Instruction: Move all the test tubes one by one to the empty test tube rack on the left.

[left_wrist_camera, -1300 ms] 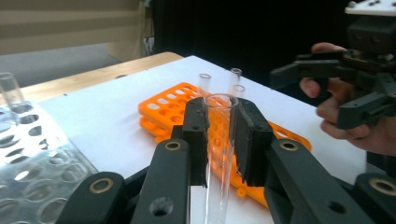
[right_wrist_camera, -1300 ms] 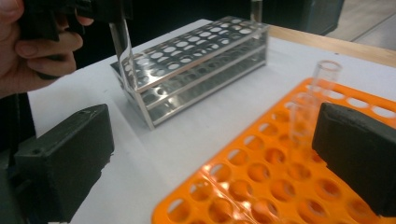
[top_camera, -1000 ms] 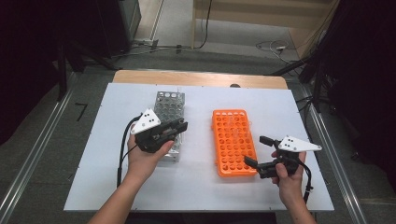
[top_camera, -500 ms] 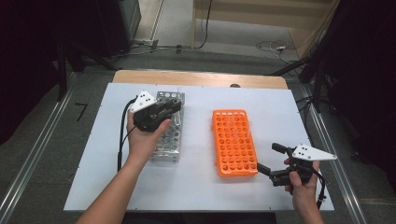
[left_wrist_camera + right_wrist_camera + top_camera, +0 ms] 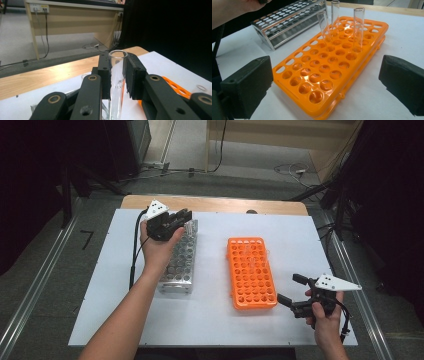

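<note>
My left gripper [image 5: 117, 62] is shut on a clear glass test tube [image 5: 117, 83], which stands upright between the pads with its rim just above them. From above, the left gripper [image 5: 182, 217] hovers over the far end of the metal tube rack [image 5: 180, 265]. The tube's lower end is hidden. An orange tube rack [image 5: 251, 272] lies in the middle of the white table. It holds three glass tubes [image 5: 358, 27] near its far end. My right gripper [image 5: 291, 289] is open, just right of the orange rack's near corner, with nothing between its pads [image 5: 247, 85].
The white table top [image 5: 220, 320] sits on a wooden bench whose edge [image 5: 225, 204] runs along the far side. Black cables trail from both grippers. Dark floor and metal rails surround the table.
The left hand has carried its gripper away from me along the metal rack to its far end. The right hand has shifted slightly toward the near right.
</note>
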The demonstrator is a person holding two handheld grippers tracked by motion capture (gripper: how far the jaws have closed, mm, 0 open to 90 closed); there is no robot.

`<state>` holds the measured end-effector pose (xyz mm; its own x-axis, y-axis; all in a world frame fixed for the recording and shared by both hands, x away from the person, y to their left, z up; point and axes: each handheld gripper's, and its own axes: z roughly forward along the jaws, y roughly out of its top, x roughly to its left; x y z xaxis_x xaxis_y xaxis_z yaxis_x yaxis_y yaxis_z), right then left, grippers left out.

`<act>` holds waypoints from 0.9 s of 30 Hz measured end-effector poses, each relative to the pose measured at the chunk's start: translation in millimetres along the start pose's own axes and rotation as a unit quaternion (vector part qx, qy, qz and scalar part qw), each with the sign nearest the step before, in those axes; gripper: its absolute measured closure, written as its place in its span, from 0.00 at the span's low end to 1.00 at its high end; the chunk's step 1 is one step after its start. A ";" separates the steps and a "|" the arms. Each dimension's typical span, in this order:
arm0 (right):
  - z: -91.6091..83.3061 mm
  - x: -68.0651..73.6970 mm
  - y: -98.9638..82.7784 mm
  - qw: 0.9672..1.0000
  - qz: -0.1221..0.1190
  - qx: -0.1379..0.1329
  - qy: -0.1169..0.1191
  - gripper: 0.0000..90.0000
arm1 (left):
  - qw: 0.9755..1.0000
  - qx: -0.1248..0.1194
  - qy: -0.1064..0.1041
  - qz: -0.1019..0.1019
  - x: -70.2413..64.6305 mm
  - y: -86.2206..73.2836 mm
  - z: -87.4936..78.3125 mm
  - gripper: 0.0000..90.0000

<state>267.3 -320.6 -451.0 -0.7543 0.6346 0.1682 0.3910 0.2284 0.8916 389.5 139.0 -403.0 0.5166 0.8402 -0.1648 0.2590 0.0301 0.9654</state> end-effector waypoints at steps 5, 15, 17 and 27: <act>-0.1 -0.3 -0.5 1.000 0.002 -0.001 0.000 0.00 | 1.000 0.009 0.010 -0.004 7.0 -3.0 14.6 0.84; -0.5 -1.9 -1.3 1.000 0.004 -0.003 0.002 0.00 | 0.999 0.007 0.038 -0.021 17.7 -6.7 36.9 0.84; -0.7 -2.2 -1.4 1.000 0.004 -0.004 0.002 0.00 | 0.999 0.009 0.042 -0.023 18.7 -6.4 39.8 0.84; -1.9 -4.4 -1.9 1.000 0.008 -0.007 0.004 0.00 | 0.997 0.042 0.055 -0.020 17.6 -12.0 50.0 0.84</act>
<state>268.9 -325.2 -452.6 -0.7519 0.6327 0.1851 0.3955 0.2083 0.8945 436.3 126.3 -427.5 0.4128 0.8937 -0.1755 0.3468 0.0239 0.9376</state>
